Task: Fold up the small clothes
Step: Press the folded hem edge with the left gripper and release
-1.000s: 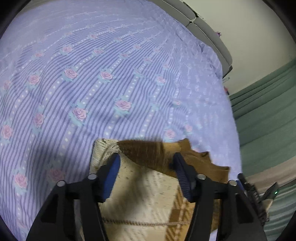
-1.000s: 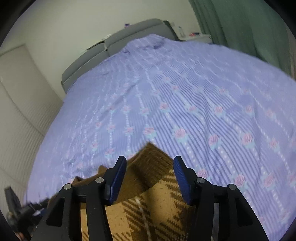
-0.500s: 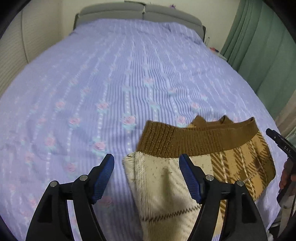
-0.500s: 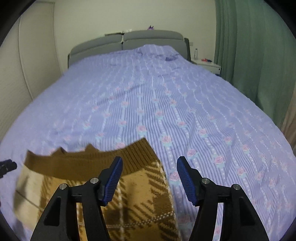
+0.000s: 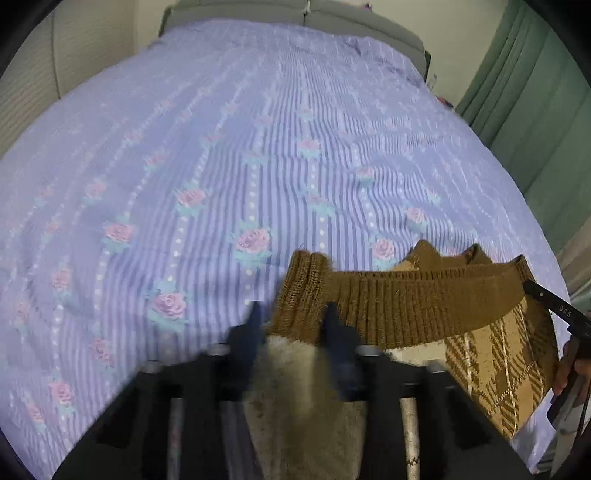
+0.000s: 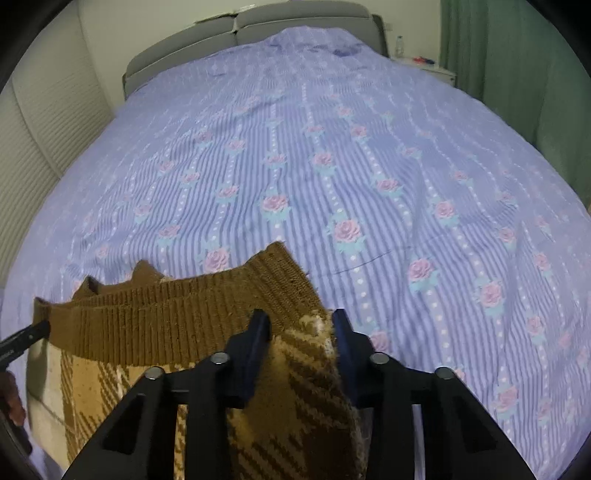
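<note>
- The sweater (image 6: 155, 332), a brown and cream plaid knit with a ribbed brown band, sits at the near edge of the bed (image 6: 332, 147). Its band is stretched left to right between my two tools, so the long axis runs across my view, not away from me.
- My left gripper (image 5: 291, 328) has its jaws narrowed on the band's left end; the knit bunches between the blue pads, so I judge it pinched, though that view is blurred.
- My right gripper (image 6: 301, 334) has the right corner between its jaws. They stand only partly closed, with fabric filling the gap, and I read that as a hold.
- Each tool is at its own end, so neither is nearer; the band hangs level between them.
- Ahead, the striped bedspread lies open toward the headboard (image 6: 258, 22). I judge the next move is to carry the band forward and lay it flat.
</note>
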Tool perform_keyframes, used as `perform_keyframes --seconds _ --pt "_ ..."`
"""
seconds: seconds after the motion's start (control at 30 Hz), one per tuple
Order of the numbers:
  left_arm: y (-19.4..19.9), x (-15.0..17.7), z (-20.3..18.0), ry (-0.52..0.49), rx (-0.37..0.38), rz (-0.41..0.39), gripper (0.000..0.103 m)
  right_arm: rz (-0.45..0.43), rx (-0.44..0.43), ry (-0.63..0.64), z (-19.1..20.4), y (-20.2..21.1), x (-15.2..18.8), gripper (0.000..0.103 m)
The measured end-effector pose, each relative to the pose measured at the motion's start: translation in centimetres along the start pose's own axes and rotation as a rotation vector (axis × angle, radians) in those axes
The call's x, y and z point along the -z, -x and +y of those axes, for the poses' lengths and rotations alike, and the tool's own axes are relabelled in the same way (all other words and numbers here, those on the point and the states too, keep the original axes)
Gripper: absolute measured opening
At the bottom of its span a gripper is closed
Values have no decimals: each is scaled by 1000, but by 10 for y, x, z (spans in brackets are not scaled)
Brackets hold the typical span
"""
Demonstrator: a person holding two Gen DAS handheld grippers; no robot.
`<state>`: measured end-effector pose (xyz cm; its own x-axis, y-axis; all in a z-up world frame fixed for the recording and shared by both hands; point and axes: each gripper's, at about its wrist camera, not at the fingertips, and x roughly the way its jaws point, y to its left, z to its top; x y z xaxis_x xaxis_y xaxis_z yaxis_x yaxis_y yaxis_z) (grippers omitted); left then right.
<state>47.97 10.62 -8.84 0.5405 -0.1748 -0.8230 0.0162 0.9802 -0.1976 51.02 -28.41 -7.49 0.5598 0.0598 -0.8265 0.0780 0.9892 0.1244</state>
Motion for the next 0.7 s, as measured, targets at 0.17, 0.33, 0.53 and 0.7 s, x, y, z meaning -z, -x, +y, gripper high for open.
perform_keyframes --seconds 0.17,0.33,0.53,0.7 --pt "32 9 -1 -3 -4 -127 14 -110 43 -10 1 22 9 14" --pt "7 11 15 57 -24 -45 14 -106 138 -1 5 16 14 13" --pt "4 6 17 66 -94 -16 59 -74 188 13 12 15 11 42" --pt "65 11 16 6 -176 -130 67 -175 210 58 29 68 19 68"
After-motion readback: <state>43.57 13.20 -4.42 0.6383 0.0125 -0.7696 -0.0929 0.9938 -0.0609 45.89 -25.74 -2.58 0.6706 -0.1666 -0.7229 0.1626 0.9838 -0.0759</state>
